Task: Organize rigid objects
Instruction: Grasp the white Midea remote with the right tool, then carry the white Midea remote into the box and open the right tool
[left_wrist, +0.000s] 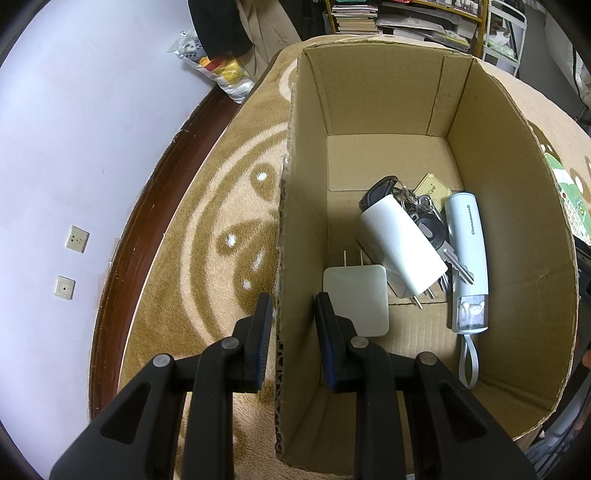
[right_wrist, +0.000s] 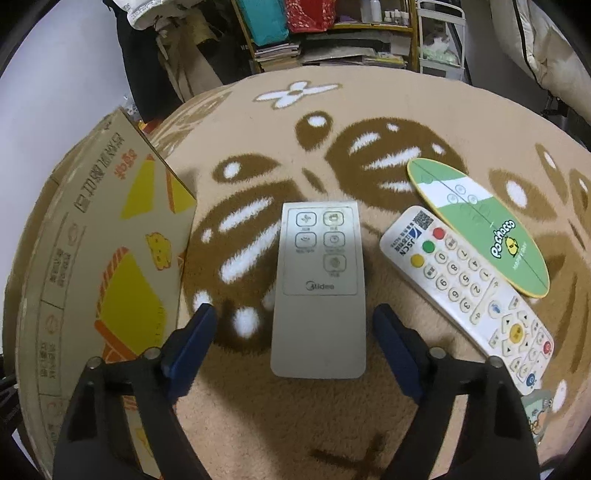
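My left gripper (left_wrist: 291, 306) straddles the left wall of an open cardboard box (left_wrist: 295, 229), one finger outside and one inside, pinching the wall. Inside lie a square white charger (left_wrist: 356, 304), a white plug adapter (left_wrist: 400, 247), a bunch of keys (left_wrist: 428, 221), a gold card (left_wrist: 432, 190) and a pale blue tube-shaped gadget (left_wrist: 469, 258). My right gripper (right_wrist: 295, 314) is open, its fingers on either side of the near end of a grey Midea remote (right_wrist: 319, 288) lying on the rug. The box's printed outer wall (right_wrist: 103, 266) stands to its left.
A white numbered remote (right_wrist: 469, 295) lies right of the grey one, with a green oval Pochacco card (right_wrist: 480, 225) overlapping its far end. A small sticker-like item (right_wrist: 539, 410) lies at the right edge. Shelves (right_wrist: 332, 40) with books stand behind the beige patterned rug (right_wrist: 258, 424).
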